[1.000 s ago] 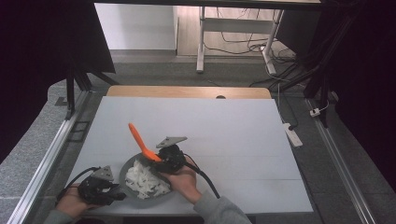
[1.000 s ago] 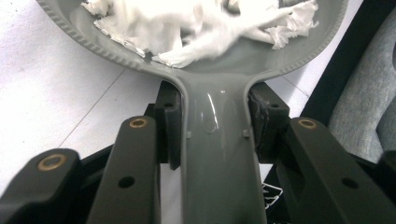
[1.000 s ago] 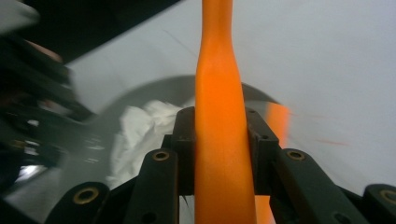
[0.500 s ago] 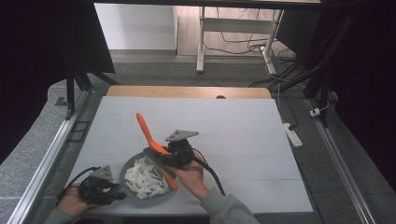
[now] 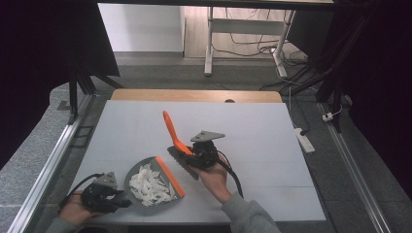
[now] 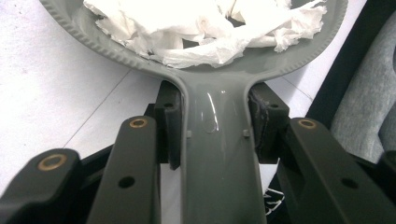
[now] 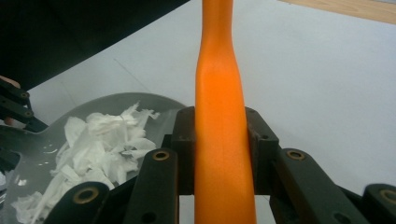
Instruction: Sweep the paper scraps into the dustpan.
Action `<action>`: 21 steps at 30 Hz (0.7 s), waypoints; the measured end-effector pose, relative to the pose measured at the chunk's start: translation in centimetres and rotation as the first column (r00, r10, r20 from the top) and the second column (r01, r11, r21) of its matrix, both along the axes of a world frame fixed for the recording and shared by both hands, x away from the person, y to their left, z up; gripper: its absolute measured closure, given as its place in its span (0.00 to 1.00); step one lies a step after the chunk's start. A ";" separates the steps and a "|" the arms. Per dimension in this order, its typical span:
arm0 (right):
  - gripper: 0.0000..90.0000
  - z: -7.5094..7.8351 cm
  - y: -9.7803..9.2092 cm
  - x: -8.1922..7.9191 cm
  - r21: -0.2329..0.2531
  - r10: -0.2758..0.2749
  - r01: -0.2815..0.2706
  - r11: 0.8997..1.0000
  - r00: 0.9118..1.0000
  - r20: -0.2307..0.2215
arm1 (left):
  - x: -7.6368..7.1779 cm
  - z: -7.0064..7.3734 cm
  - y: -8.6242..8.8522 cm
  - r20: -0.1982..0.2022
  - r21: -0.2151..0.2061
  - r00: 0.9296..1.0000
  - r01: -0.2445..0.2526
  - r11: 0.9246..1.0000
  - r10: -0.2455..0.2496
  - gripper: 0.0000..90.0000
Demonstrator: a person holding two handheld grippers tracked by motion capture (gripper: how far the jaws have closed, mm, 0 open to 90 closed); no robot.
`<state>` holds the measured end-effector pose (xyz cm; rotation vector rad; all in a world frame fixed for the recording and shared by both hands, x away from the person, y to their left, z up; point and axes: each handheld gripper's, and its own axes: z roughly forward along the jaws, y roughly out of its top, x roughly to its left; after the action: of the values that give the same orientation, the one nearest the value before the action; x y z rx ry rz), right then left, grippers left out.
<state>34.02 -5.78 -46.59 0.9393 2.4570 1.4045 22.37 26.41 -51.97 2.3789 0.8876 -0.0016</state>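
The left gripper has its fingers clamped on the grey handle of the dustpan, one finger pressing each side of the neck where the handle widens into the pan; in the high view this gripper sits at the near left of the white worktop, with the dustpan flat on the surface just beyond it; a heap of torn white paper scraps fills the pan, and an orange strip runs along its open edge. The right gripper has its fingers closed on the orange handle of the brush; seen from above, that gripper is just right of the pan, the brush handle slanting up and away; its dark bristles seem to sit near the orange strip, though whether they touch the worktop is hard to tell.
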 end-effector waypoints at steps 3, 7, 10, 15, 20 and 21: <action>0.77 -0.1 -0.7 0.2 0.002 -0.015 0.015 1.000 1.000 0.000 | 0.0 0.0 0.1 0.005 -0.011 1.000 -0.007 1.000 0.007 0.68; 0.78 -0.1 -1.7 0.4 0.001 -0.030 0.030 1.000 1.000 -0.002 | 0.0 0.1 0.3 0.012 -0.032 1.000 -0.017 0.999 0.017 0.68; 0.77 -0.1 -2.4 0.5 0.004 -0.044 0.044 0.999 0.999 -0.006 | 0.0 0.2 0.4 0.017 -0.030 0.999 -0.029 0.999 0.029 0.68; 0.77 0.0 -3.6 0.7 0.008 -0.060 0.060 0.998 0.998 -0.004 | 0.0 0.4 0.4 0.027 -0.041 0.998 -0.048 0.998 0.049 0.68; 0.77 -0.1 -4.6 0.7 0.019 -0.059 0.059 0.998 0.998 -0.001 | 0.0 0.6 0.4 0.036 -0.053 0.997 -0.073 0.996 0.075 0.68; 0.77 -0.1 -4.9 0.7 0.017 -0.060 0.060 0.998 0.998 -0.002 | 0.0 0.6 0.4 0.037 -0.059 0.996 -0.084 0.995 0.086 0.68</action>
<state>34.70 -10.65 -46.68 1.0097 2.4006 1.4081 22.41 26.83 -51.34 2.2784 0.9567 0.0526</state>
